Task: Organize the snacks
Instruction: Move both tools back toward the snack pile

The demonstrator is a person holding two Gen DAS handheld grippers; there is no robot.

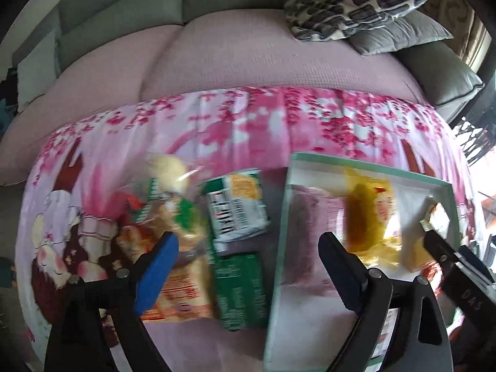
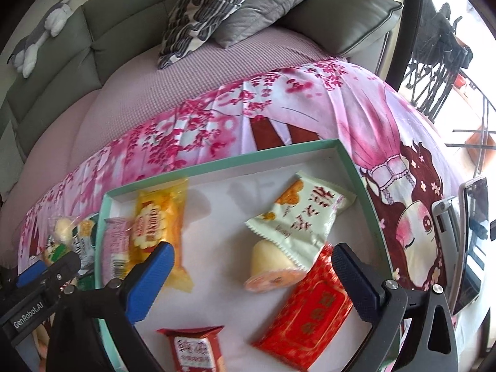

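Observation:
A shallow white box with a teal rim (image 2: 217, 162) lies on a pink printed cloth. In it are a yellow packet (image 2: 161, 226), a pink packet (image 2: 116, 248), a pale green packet (image 2: 297, 217) lying over a jelly cup (image 2: 272, 266), a red packet (image 2: 310, 310) and a red-and-white packet (image 2: 195, 350). My right gripper (image 2: 254, 279) hangs open above the cup, holding nothing. My left gripper (image 1: 248, 266) is open over loose snacks left of the box rim (image 1: 372, 167): a green-and-white packet (image 1: 235, 207), a dark green packet (image 1: 241, 291) and an orange bag (image 1: 179, 266).
The cloth (image 2: 310, 99) covers a pink sofa seat with grey backrests. Patterned and grey cushions (image 2: 217, 6) lie at the back, and a plush toy (image 2: 40, 31) sits on the backrest. A phone on a stand (image 2: 471, 232) is at the right edge.

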